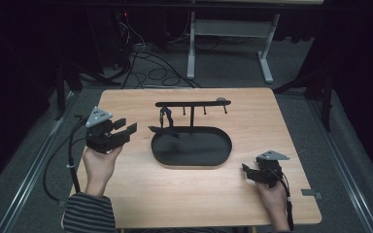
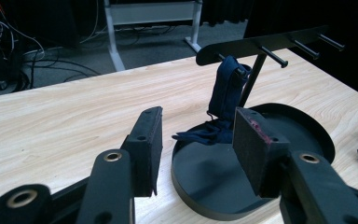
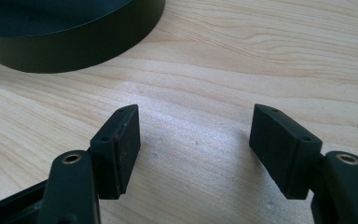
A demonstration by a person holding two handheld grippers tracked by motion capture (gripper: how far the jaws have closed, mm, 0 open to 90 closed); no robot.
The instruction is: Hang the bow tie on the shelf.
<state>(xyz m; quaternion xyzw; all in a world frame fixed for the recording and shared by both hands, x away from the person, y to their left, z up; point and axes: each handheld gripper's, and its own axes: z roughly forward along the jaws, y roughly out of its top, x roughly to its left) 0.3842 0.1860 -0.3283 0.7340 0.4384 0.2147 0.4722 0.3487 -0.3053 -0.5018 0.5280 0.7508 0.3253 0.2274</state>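
Both jaws gape empty; I'd pinch the soft, light navy cloth (image 2: 227, 91) just below the rack (image 2: 261, 44), mid-fold.

Your left hand-held gripper (image 1: 126, 131) sits at about 9 o'clock, held up in your left hand (image 1: 98, 160), its jaws apart with nothing between them and pointing toward 3 o'clock. Your striped sleeve (image 1: 88, 212) comes in at 7 o'clock. Your right hand-held gripper (image 1: 246, 171) rests low at 4 o'clock, jaws spread wide and bare, aimed toward 10 o'clock.
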